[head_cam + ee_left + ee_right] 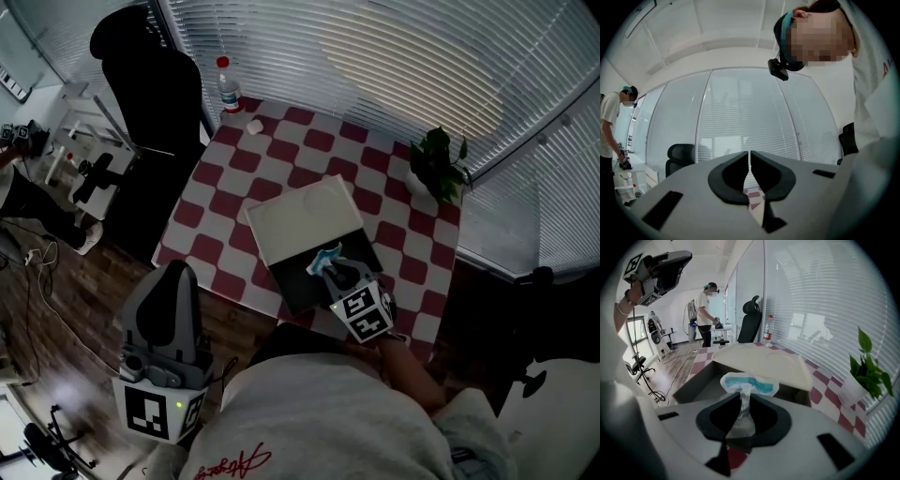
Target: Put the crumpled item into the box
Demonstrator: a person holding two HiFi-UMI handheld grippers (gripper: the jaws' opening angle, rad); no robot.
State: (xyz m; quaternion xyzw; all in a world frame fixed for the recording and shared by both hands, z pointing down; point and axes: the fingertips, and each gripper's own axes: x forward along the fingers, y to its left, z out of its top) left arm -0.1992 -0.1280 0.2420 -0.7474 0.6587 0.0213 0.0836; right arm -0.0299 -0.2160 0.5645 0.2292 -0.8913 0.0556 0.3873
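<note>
A crumpled white and teal item [325, 260] hangs over the dark inside of an open box [302, 281] on the checkered table [225, 187]. My right gripper [331, 271] is shut on that item, just above the box's near part. In the right gripper view the crumpled item [746, 386] is pinched between the pads of the right gripper [740, 398], with the box's wall [698, 378] and pale raised lid [764, 359] behind it. My left gripper [178, 270] is off the table at the lower left. In the left gripper view the left gripper [749, 154] stands shut with nothing in it.
A potted plant [439, 169] stands at the table's right edge. A bottle [228, 89] and a small white object [254, 126] sit at the far corner, with a black chair [150, 84] beside it. A person [707, 310] stands further back in the room.
</note>
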